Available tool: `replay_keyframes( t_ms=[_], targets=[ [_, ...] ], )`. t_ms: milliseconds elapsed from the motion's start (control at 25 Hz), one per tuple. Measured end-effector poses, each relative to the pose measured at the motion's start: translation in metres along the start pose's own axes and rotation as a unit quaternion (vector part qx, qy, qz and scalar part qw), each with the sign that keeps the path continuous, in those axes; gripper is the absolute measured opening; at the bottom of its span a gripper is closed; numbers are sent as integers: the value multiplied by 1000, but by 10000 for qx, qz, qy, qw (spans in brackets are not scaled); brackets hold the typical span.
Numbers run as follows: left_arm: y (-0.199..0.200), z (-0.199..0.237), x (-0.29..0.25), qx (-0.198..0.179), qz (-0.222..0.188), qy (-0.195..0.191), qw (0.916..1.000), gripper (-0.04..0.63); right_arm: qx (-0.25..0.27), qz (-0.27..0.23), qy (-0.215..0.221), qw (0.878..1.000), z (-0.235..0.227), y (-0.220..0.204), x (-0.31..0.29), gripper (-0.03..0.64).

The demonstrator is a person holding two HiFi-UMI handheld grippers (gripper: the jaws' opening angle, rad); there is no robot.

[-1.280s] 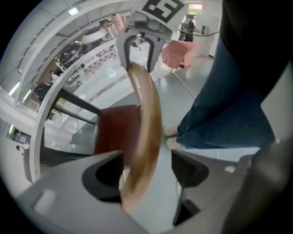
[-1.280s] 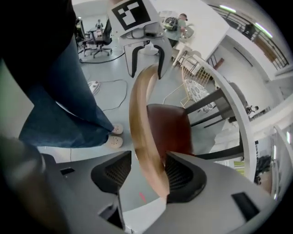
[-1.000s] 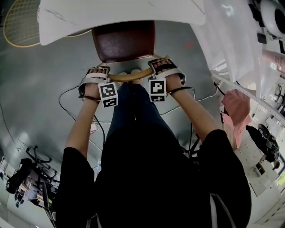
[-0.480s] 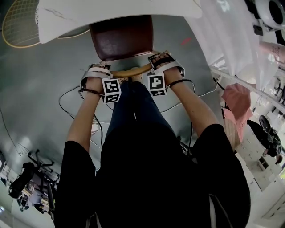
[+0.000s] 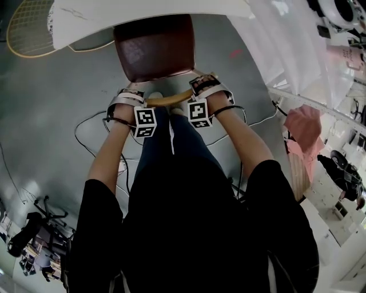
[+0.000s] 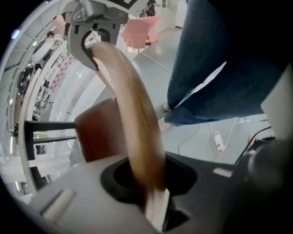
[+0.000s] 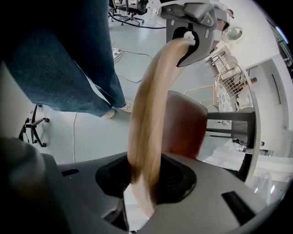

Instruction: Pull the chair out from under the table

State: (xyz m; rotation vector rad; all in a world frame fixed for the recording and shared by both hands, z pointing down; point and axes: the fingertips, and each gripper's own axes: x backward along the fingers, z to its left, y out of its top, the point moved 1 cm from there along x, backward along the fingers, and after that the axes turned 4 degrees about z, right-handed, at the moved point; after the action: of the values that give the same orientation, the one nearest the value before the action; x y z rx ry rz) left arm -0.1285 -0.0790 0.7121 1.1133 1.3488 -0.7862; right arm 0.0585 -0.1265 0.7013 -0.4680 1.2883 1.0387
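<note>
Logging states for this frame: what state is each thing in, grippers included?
Left gripper: fingers just closed further, clamped on the backrest rail.
Right gripper: fingers just closed further, clamped on the same rail.
Chair: upright, seat's far edge under the table.
Racket: lying flat on the floor.

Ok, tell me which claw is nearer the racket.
Left. The left claw has just closed on the chair's back rail at the end toward the racket; the right claw, also just closed, holds the far end.
</note>
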Motion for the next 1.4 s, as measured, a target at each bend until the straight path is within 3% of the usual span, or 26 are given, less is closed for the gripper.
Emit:
replay_keyframes(
  t_ms=[400,680,1040,1400],
  targets=[
    [24,-55,-2,-17,250,-159,9996,110,208,-128,3,9997,54,26,12,130],
    [34,-71,-7,10,391,-186,9991,110,215,-177,-70,9996,72,34,12,130],
    [33,-75,-8,42,568,-252,9981,112,214,-276,-160,9993,74,37,14,130],
    [19,-53,-6,128,550,-230,9981,113,181,-354,-120,9991,51,28,13,130]
  ],
)
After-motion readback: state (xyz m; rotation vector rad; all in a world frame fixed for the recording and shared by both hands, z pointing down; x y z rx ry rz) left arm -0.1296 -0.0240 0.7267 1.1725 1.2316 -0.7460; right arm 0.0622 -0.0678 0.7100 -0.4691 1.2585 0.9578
